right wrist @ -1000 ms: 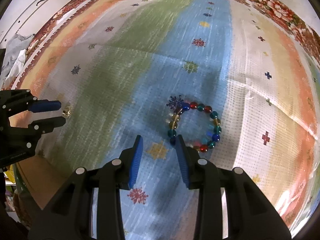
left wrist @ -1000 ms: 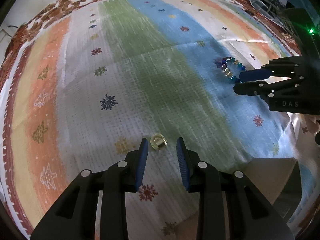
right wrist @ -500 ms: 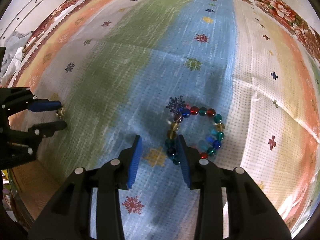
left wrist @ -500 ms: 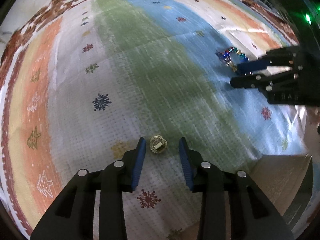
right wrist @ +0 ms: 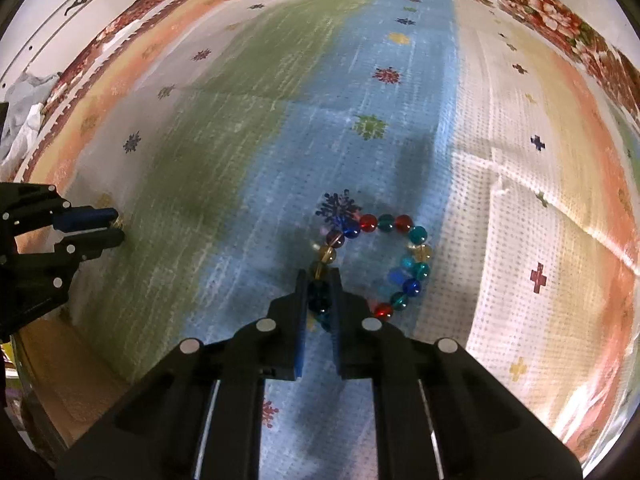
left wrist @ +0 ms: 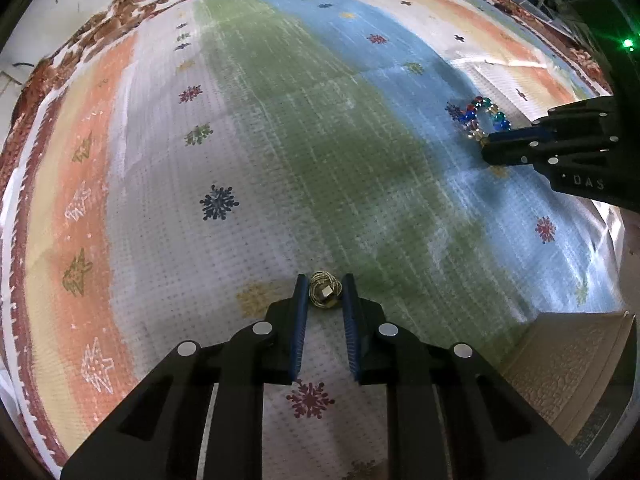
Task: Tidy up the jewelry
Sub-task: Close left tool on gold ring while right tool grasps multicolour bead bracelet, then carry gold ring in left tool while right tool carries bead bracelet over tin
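A small gold ring (left wrist: 324, 290) lies on the striped cloth (left wrist: 280, 160). My left gripper (left wrist: 325, 289) is shut on the ring, one finger on each side, down at the cloth. A bracelet of coloured glass beads (right wrist: 376, 260) lies on the blue stripe. My right gripper (right wrist: 319, 286) is shut on the dark beads at the bracelet's near left side. The bracelet also shows in the left wrist view (left wrist: 480, 118), with the right gripper (left wrist: 490, 148) at it. The left gripper shows at the left of the right wrist view (right wrist: 116, 226).
A tan cardboard box (left wrist: 568, 364) sits at the near right of the left wrist view and at the near left of the right wrist view (right wrist: 60, 372). Crumpled white plastic (right wrist: 20, 116) lies beyond the cloth's left edge.
Both grippers moved forward and down and closed: the left around the gold ring, the right around the near beads of the bracelet.
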A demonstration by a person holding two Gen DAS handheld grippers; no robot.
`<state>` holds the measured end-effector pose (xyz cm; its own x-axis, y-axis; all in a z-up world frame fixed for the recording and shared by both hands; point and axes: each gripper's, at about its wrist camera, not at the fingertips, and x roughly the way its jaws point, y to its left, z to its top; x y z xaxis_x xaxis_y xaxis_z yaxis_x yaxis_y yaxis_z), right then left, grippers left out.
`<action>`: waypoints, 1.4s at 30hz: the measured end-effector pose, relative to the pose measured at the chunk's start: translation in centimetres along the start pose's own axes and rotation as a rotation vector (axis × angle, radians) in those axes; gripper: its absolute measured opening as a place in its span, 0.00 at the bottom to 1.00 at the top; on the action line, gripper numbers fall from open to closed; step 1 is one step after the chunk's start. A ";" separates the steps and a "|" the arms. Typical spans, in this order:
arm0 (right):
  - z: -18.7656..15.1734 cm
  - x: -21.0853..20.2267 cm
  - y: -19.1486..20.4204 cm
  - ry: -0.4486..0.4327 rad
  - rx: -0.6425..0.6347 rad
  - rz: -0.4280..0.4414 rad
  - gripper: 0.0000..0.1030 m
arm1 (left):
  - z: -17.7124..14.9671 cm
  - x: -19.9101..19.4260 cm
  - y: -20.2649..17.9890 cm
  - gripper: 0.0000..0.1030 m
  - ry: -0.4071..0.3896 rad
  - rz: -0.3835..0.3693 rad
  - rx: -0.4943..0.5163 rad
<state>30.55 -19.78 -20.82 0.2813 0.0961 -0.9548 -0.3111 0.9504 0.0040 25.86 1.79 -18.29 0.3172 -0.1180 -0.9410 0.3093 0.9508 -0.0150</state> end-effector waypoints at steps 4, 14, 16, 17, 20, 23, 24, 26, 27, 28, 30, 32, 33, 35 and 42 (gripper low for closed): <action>0.0 -0.4 0.1 -0.006 0.006 0.000 0.11 | -0.2 -0.4 0.2 0.15 -0.005 -0.001 -0.013; -0.2 -2.8 1.2 -0.042 -0.010 -0.003 0.11 | -0.3 -2.4 0.2 0.15 -0.031 0.001 -0.024; -0.4 -3.3 1.5 -0.047 -0.009 0.003 0.11 | -0.3 -2.9 -0.1 0.16 -0.041 0.001 -0.022; -0.5 -3.5 1.6 -0.049 -0.009 0.004 0.11 | -0.3 -3.2 -0.2 0.16 -0.045 0.000 -0.021; -1.0 -4.5 2.2 -0.053 -0.016 0.011 0.11 | -0.8 -4.2 -0.5 0.16 -0.058 -0.002 -0.026; -1.4 -5.2 2.7 -0.061 -0.022 0.010 0.11 | -1.3 -5.1 -0.8 0.16 -0.068 0.001 -0.032; -1.6 -5.6 2.9 -0.065 -0.026 0.009 0.11 | -1.5 -5.3 -0.8 0.16 -0.069 0.003 -0.032; -1.9 -6.3 3.4 -0.075 -0.031 0.007 0.11 | -1.7 -5.6 -0.7 0.16 -0.074 0.009 -0.040; -2.0 -6.6 3.5 -0.078 -0.035 0.008 0.11 | -1.8 -6.0 -0.7 0.16 -0.079 0.010 -0.043; -2.1 -6.9 3.7 -0.081 -0.038 0.007 0.11 | -2.0 -6.4 -0.8 0.16 -0.084 0.012 -0.043; -2.5 -7.7 4.2 -0.091 -0.046 0.005 0.11 | -2.3 -7.1 -1.1 0.16 -0.096 0.015 -0.043; -2.7 -8.3 4.5 -0.099 -0.050 0.004 0.11 | -2.4 -7.8 -1.4 0.16 -0.106 0.018 -0.041; -2.9 -8.8 4.8 -0.105 -0.055 0.004 0.11 | -2.5 -8.1 -1.5 0.16 -0.110 0.018 -0.040; -3.2 -9.6 5.1 -0.118 -0.054 0.006 0.11 | -2.7 -8.8 -1.8 0.16 -0.122 0.019 -0.038; -4.4 -12.4 6.3 -0.158 -0.055 0.007 0.11 | -3.7 -10.9 -2.6 0.16 -0.156 0.020 -0.050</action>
<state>21.12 -16.33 -10.21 0.4170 0.1527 -0.8960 -0.3618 0.9322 -0.0096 18.22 1.63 -9.26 0.4596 -0.1385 -0.8772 0.2578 0.9660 -0.0175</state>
